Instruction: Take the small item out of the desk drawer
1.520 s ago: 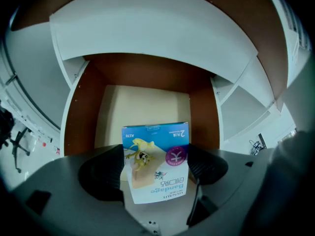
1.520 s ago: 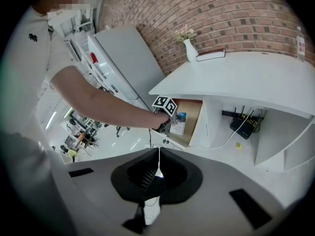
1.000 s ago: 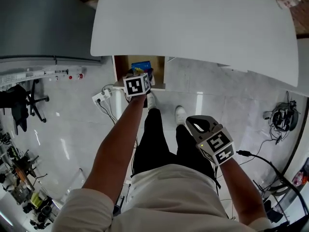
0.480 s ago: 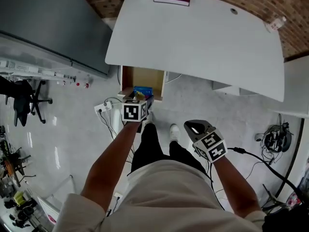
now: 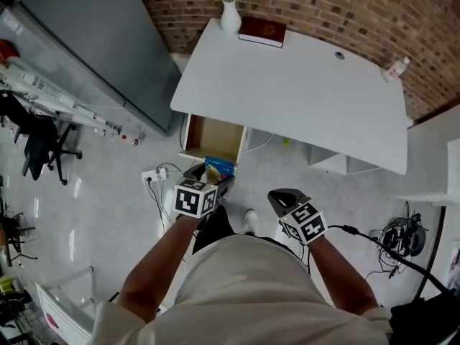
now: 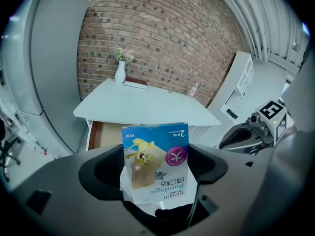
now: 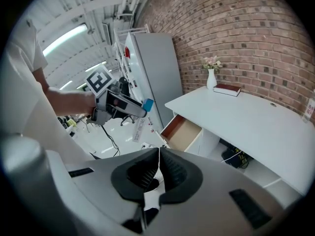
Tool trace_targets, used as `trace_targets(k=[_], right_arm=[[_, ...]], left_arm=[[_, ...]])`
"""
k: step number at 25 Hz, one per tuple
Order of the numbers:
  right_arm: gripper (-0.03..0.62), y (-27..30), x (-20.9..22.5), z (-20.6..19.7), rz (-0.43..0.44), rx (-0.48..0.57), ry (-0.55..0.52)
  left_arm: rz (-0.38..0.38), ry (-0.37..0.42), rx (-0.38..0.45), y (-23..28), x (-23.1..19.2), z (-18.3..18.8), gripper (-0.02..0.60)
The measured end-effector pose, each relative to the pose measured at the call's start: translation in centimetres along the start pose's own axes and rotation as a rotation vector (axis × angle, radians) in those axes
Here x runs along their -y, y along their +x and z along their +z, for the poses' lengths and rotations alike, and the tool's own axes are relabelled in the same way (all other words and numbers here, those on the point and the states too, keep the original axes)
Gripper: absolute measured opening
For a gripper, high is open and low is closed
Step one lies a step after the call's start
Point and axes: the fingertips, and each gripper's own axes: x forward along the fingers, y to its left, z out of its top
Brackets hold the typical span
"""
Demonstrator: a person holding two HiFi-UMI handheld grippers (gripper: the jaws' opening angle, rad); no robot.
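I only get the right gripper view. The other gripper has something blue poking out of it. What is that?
Observer: In the left gripper view it is a small blue and white packet with the word Bandage printed on it.
Operator: Is it pinched, or just lying there?
Observer: Pinched. The left gripper has one pad on each side of it, and it stands upright between them.
Operator: Is there a picture on it?
Observer: Yes, a yellow drawing and a round pink mark, with the print upside down in that view.
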Motion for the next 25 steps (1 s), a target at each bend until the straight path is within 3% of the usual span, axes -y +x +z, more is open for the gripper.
trace_targets(k=[10, 25], right_arm=[[0.034, -5.0, -2.2, -1.3, -0.006, 0.055, 0.022], [0.032, -7.3, -4.1, -1.4, 0.003, 0.099, -0.035]], left_arm=[[-0.029, 0.004, 0.069, -6.8, 5.3, -1.1, 0.385], [-0.019, 0.020, 0.086, -8.6, 7.9, -3.2, 0.385]])
